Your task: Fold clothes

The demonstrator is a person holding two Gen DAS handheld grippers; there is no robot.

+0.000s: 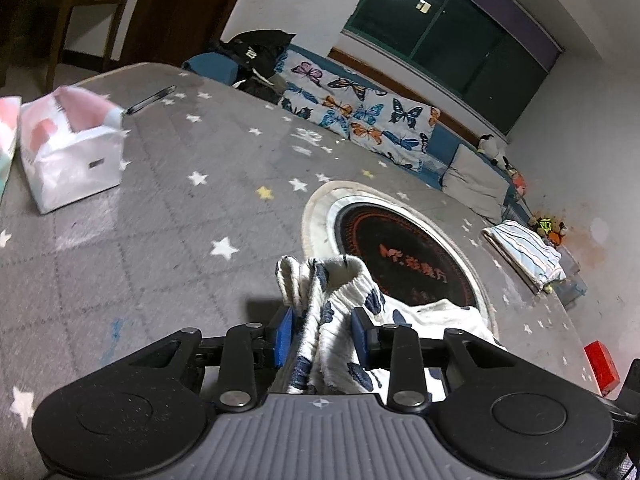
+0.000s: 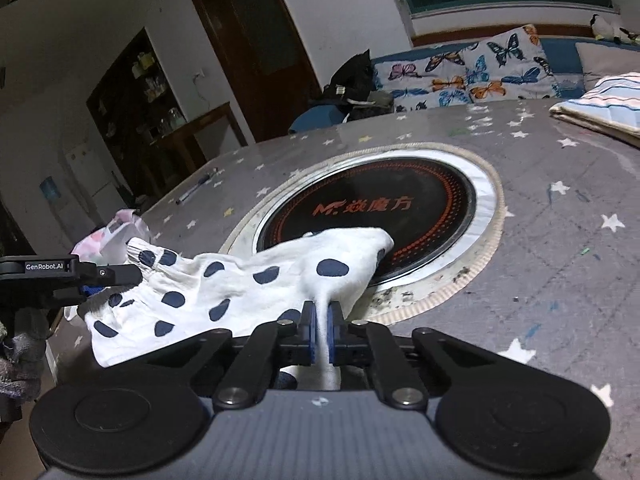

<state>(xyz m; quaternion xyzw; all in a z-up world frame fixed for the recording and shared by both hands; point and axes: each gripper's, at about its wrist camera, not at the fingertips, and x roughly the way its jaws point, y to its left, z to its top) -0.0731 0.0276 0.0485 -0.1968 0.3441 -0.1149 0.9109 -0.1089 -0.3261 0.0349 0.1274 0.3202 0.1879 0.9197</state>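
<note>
Each tool, left (image 1: pixel 322 334) and right (image 2: pixel 321 334), pinches the polka-dot garment (image 2: pixel 240 280), lifted unfolded over the tabletop (image 2: pixel 560 260); one striped cloth (image 2: pixel 600 108) lies folded.

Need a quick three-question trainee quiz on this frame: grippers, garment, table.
1. True or false: the right gripper is shut on the white garment with navy dots.
2. What does the garment's far edge lie across? A) round black cooktop set in the table B) folded striped cloth C) white plastic bag
3. Which part of the garment sits between the blue pads of the left gripper?

Key: 1 true; 2 A; 3 its gathered, ruffled end.
</note>
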